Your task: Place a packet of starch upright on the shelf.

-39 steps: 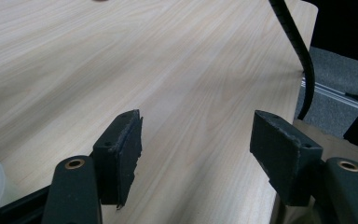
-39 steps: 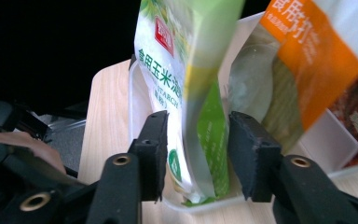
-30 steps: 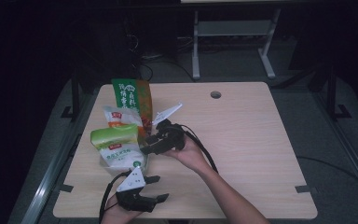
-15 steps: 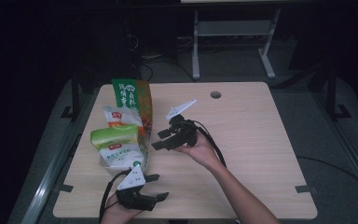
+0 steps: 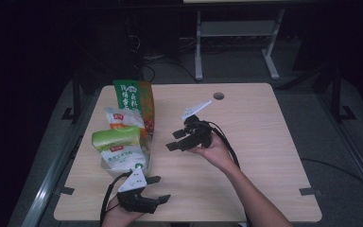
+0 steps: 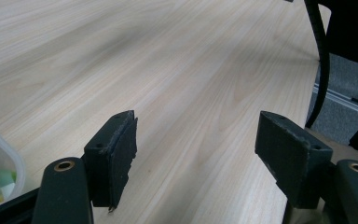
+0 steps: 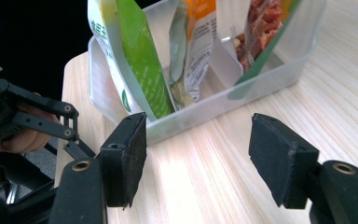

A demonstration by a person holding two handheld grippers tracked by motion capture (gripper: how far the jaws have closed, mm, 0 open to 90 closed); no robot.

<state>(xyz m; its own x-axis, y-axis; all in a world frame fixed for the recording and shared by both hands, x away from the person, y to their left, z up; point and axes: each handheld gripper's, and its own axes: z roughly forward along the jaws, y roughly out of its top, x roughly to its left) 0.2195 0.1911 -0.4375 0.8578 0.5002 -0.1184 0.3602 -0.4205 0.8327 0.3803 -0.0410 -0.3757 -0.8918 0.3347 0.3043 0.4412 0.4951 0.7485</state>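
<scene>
Resting at the bottom edge of the high view, my left gripper has its jaws wide apart with nothing between them; in the left gripper view only bare wooden table lies between the pads. Higher, at frame centre, my right gripper hovers above the table, pointing left, and its jaws have just been opening; they stand wide and empty. Beyond its pads in the right gripper view sits the clear plastic bin, apart from the gripper, with snack packets standing upright inside: a green-and-white packet, an orange-and-white packet and a tall green bag farthest away at the left of the high view.
</scene>
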